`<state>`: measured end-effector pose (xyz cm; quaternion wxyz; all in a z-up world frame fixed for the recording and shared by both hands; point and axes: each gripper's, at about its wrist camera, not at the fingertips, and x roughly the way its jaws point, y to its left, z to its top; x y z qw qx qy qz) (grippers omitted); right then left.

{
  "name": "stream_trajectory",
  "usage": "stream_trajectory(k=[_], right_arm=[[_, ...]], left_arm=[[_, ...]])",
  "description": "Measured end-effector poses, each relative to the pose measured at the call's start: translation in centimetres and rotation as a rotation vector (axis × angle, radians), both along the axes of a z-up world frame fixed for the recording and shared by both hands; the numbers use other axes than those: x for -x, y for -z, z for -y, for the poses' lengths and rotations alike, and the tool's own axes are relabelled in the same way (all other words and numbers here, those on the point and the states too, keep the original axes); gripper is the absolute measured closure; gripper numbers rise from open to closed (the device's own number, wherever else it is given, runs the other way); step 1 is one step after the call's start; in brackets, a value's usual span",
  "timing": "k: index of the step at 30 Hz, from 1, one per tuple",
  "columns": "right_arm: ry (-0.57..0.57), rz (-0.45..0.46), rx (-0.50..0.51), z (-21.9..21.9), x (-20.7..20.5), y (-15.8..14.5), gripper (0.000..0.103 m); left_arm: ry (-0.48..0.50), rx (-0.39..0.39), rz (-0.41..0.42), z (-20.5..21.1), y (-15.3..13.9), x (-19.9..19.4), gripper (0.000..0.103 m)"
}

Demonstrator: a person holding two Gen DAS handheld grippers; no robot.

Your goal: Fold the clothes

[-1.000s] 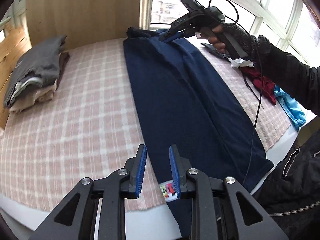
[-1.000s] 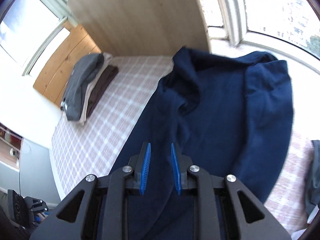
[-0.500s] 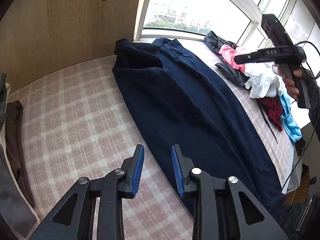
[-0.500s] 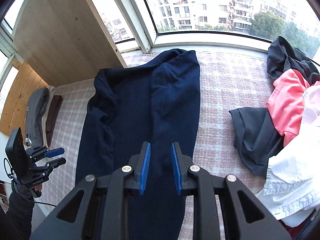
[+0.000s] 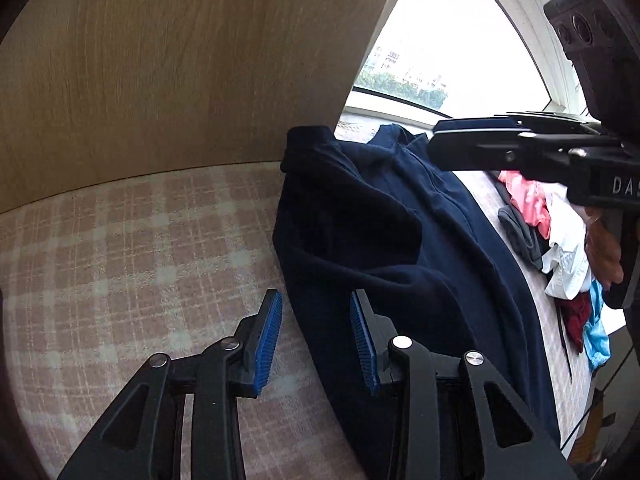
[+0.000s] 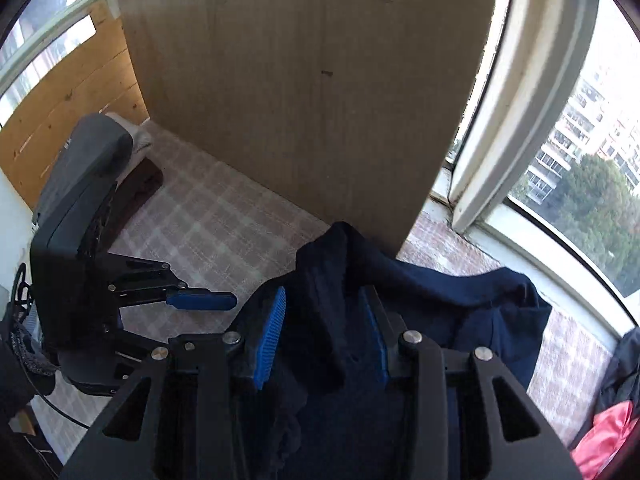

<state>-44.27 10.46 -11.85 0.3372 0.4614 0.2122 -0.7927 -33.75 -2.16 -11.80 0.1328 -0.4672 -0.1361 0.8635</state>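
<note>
Navy garment [image 5: 384,240], both tongs now nearer

A pink plaid bed [image 5: 120,248] carries a navy garment [image 5: 380,240], loose clothes [image 5: 560,240], and a folded stack [image 6: 92,160].

My left gripper [image 5: 316,336] is matte black, its linkage arms cut with triangular openings and pinned by round silver screws; its fingers [image 5: 267,344] carry ribbed blue pads. My right gripper [image 6: 325,334] matches, with white letters "DAS" on its side. A black cable trails from the left one.
</note>
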Motion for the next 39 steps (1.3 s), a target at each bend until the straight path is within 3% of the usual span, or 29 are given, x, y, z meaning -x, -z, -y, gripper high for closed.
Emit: stream_trajectory(k=[3, 6, 7, 8, 9, 18, 22, 25, 29, 31, 34, 39], right_arm=[[-0.053, -0.028, -0.108, 2.6, 0.6, 2.5, 0.065], [-0.055, -0.003, -0.119, 2.8, 1.4, 4.0, 0.066], [-0.045, 0.009, -0.099, 2.6, 1.7, 4.0, 0.071], [-0.029, 0.027, -0.076, 2.2, 2.1, 3.9, 0.097], [-0.005, 0.052, -0.052, 1.6, 2.6, 3.6, 0.098], [0.102, 0.103, 0.203, -2.6, 6.3, -2.2, 0.098], [0.098, 0.056, 0.143, -1.6, 7.2, -1.6, 0.098], [0.084, 0.081, 0.13, -0.9, 7.3, -1.7, 0.095], [0.103, 0.082, 0.189, -2.1, 7.2, -3.8, 0.078], [0.126, 0.066, 0.209, -3.4, 6.5, -4.7, 0.075], [0.144, 0.11, 0.237, -5.5, 5.1, -4.1, 0.071], [0.179, 0.279, 0.189, -6.5, 4.5, 2.8, 0.07]], left_arm=[[0.009, -0.026, 0.003, 0.5, 0.9, 0.9, 0.069], [0.022, -0.042, -0.01, 0.7, 1.1, 1.1, 0.068], [0.027, -0.043, -0.015, 0.7, 1.1, 1.1, 0.068], [0.032, -0.044, -0.019, 0.8, 1.1, 1.1, 0.068], [0.037, -0.045, -0.024, 0.8, 1.2, 1.1, 0.068], [0.104, -0.01, -0.064, 0.1, 1.1, 0.5, 0.071], [0.118, 0.014, -0.074, -0.2, 0.9, 0.5, 0.072], [0.124, 0.021, -0.076, -0.3, 0.8, 0.5, 0.073], [0.131, 0.033, -0.075, -0.3, 0.6, 0.4, 0.074], [0.135, 0.042, -0.074, -0.3, 0.4, 0.3, 0.074], [0.138, 0.05, -0.072, -0.4, 0.3, 0.2, 0.074], [0.142, 0.054, -0.069, -0.2, 0.3, 0.2, 0.074]])
